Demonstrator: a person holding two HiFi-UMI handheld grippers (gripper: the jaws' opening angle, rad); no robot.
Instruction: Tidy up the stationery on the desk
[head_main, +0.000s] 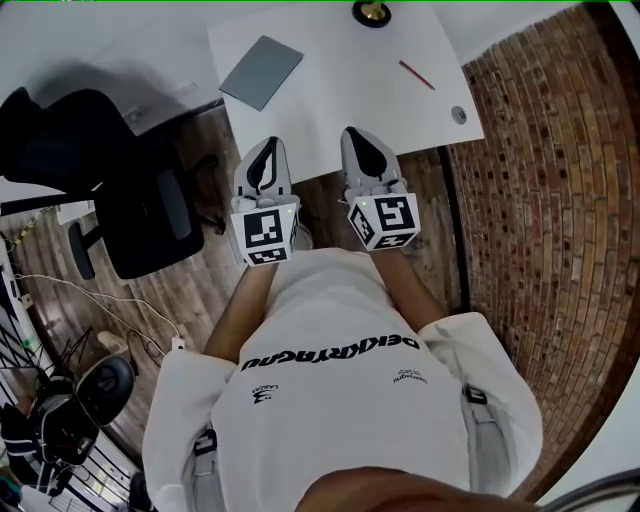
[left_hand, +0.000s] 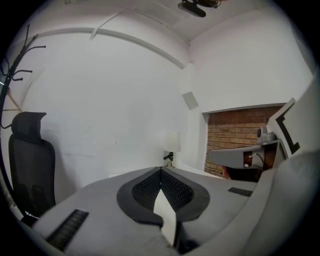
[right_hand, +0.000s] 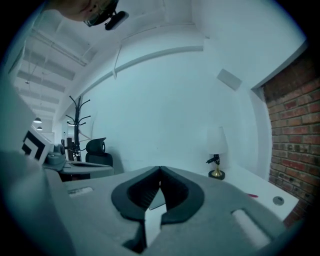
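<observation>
Beyond both claws, on the white bench (head_main: 340, 90), lie a grey notebook (head_main: 261, 71) and a red pencil (head_main: 417, 75), well apart; left claw (head_main: 267, 150) and right claw (head_main: 360, 140) are closed tight, gripping nothing.

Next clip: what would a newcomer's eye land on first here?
The left hand-held gripper and right hand-held gripper, both shut and empty, are held side by side before the white desk. On it lie a grey notebook at left and a red pencil at right.
</observation>
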